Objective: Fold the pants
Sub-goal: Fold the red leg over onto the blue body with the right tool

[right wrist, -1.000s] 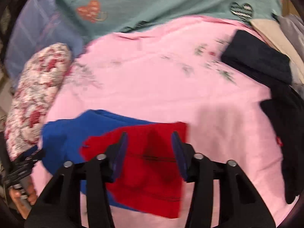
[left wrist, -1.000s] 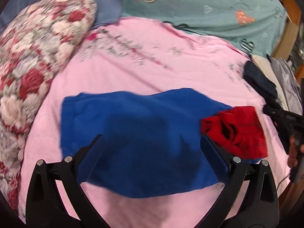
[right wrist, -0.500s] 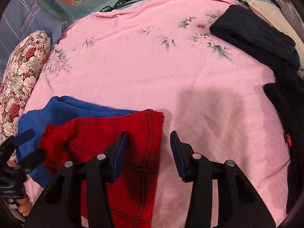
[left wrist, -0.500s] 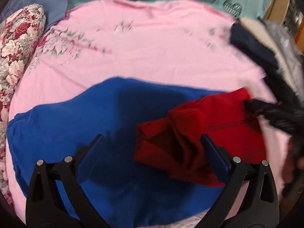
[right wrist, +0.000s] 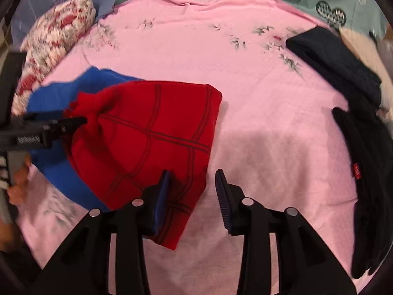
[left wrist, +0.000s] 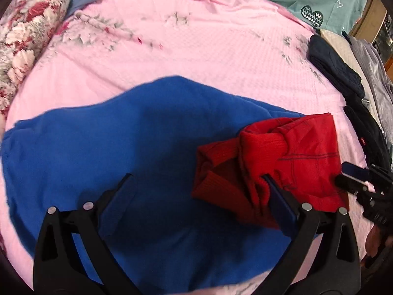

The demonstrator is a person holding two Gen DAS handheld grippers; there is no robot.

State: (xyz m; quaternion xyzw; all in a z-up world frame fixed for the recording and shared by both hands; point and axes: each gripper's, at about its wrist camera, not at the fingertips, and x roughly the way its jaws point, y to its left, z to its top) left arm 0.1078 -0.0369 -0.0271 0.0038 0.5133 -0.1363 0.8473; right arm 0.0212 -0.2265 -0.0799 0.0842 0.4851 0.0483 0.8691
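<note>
Red cloth over blue: the pants (right wrist: 147, 142) lie on the pink bed sheet (right wrist: 258, 86), their red leg end laid back across the blue part (left wrist: 122, 152), so a first fold looks underway. The red end is bunched at its ribbed cuff, not flat.

The left gripper (left wrist: 199, 194) hangs over the blue cloth with jaws spread wide. Its right finger (left wrist: 280, 204) is nosing into the crumpled red cuff, apparently touching it, while the other finger sits over the blue, so nothing is pinched. My read: it is there to catch the bunched edge and tug it straight.

The right gripper (right wrist: 192, 191) works the opposite edge. Its jaws have just been closing but are still parted; the left pad (right wrist: 162, 196) overlaps the red edge, the right pad (right wrist: 223, 196) stands over bare sheet. The hem is about between them, not yet squeezed.

Taking both ends makes sense: stretched between two grips, the red layer can be laid smooth.

A dark pile (right wrist: 343, 78) sits well apart on the right, a floral pillow (left wrist: 27, 36) on the left.
</note>
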